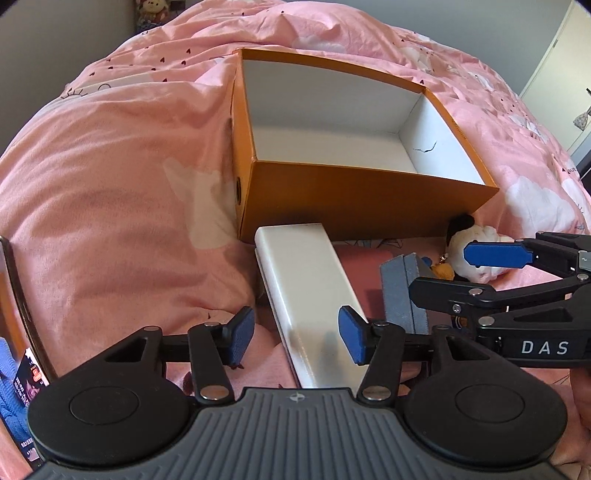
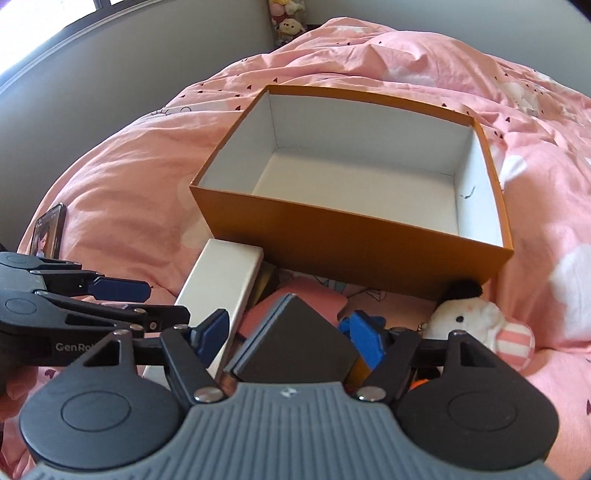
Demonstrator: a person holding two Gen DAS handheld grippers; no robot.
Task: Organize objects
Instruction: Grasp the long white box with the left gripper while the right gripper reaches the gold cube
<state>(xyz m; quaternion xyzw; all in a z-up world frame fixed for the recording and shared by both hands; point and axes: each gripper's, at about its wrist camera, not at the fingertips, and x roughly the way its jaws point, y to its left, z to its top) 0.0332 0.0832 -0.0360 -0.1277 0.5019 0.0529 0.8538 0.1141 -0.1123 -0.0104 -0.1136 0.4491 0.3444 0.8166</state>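
Note:
An orange cardboard box with a bare white inside stands open on the pink bedcover. A long white box lies against its near wall. My left gripper is open over the white box's near end; the right pad sits at the box's edge, the left pad stands apart. A dark grey square box sits tilted between the fingers of my right gripper. The pads are at its corners, with no clear squeeze visible. A white and pink plush toy lies to the right.
A pink flat item lies under the two small boxes. A phone with a lit screen rests on the cover at the left. Stuffed toys sit in the far corner by the grey wall. The rumpled bedcover spreads all around.

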